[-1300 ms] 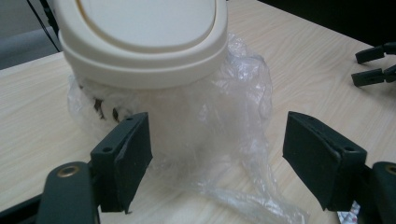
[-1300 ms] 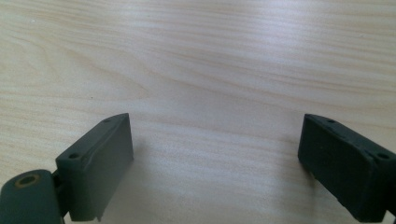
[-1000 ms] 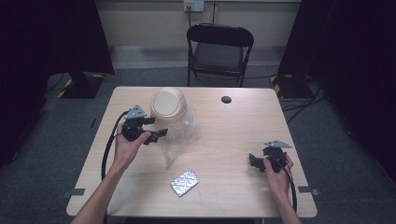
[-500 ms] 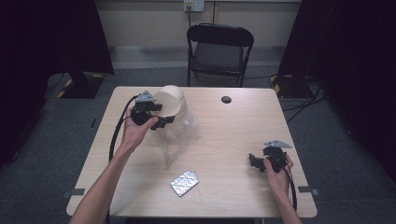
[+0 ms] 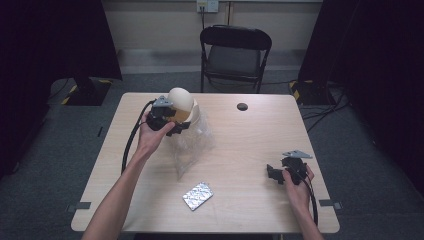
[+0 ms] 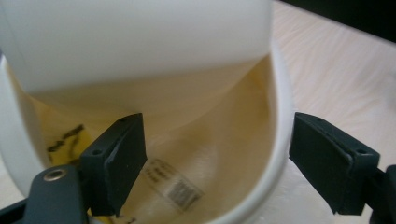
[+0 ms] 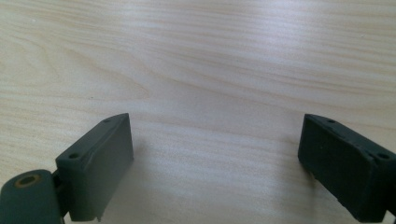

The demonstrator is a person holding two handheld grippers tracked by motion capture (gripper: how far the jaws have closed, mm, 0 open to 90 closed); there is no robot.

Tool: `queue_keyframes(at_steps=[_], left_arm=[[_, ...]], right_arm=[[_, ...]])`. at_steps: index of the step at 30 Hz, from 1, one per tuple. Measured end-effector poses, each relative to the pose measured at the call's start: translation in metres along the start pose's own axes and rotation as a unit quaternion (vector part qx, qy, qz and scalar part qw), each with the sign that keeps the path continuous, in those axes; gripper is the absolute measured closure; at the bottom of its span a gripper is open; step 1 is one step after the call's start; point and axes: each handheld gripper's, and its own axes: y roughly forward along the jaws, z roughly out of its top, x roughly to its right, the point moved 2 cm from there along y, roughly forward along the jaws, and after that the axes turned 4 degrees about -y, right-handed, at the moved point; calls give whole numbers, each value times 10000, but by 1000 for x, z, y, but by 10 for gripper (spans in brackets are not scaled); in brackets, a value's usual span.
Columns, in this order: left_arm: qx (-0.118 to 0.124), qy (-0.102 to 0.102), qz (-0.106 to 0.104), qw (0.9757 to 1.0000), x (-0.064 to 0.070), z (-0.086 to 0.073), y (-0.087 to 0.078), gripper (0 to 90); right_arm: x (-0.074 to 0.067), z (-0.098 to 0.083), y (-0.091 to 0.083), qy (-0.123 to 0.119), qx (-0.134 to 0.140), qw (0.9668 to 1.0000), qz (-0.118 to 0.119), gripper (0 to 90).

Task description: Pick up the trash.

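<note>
Left hand-held gripper: you held it at the far-left part of the desk, against the bowl; its jaws stood apart, released, astride the bowl's rim, one jaw inside and one outside, as the left gripper view showed.
Bowl: a cream-white bowl, tipped on its side at the far-left area of the desk, its pale yellow inside turned toward your left hand-held gripper; a small printed label showed on the inner wall in the left gripper view.
Plastic bag: clear, crumpled, lying on the desk just under and beside the bowl, reaching toward the desk's middle.
Blister pack: a silvery foil sheet lying flat near the front edge of the desk, well apart from the bowl.
Right hand-held gripper: you held it low at the front-right part of the desk; jaws wide apart, released, with bare wood between them in the right gripper view.
Black round item: small, dark, at the far edge of the desk; too small to tell what it was.
Chair: a black folding chair stood beyond the desk.
</note>
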Motion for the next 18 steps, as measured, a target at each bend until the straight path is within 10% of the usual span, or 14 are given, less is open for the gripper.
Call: queue_keyframes(at_steps=[18], left_arm=[[118, 121, -63, 9998, 8, -2, -26, 236]], right_arm=[[0, 0, 0, -18, -4, 10000, 21, 94]])
